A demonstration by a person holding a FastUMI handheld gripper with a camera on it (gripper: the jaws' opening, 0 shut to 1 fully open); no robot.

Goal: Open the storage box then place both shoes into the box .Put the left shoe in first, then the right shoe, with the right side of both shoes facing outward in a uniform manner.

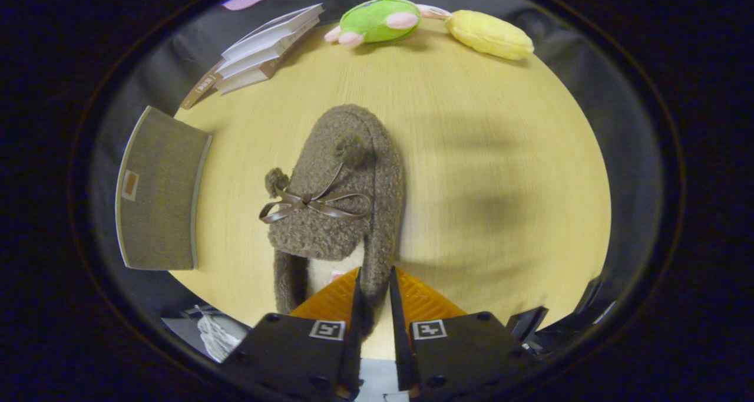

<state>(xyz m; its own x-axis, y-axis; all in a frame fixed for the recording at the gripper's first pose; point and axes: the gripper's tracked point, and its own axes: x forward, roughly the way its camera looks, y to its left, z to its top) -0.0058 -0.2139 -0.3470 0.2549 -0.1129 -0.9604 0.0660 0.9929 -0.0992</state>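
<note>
Fuzzy brown shoe (339,201) (side wall) between gripper (373,284) fingers.

My one camera, riding on my gripper and looking down over the table.

It sits just behind my gripper (374,281) and faces forward along my two fingers, tilted steeply down at the round wooden table (500,125). My fingers press on the side wall of the brown fuzzy shoe (339,195), which lies close under the lens. The fisheye takes in the whole tabletop: the grey storage box (158,193) off to the left, the books (265,48), green plush (380,20) and yellow plush (489,35) along the far rim.
</note>
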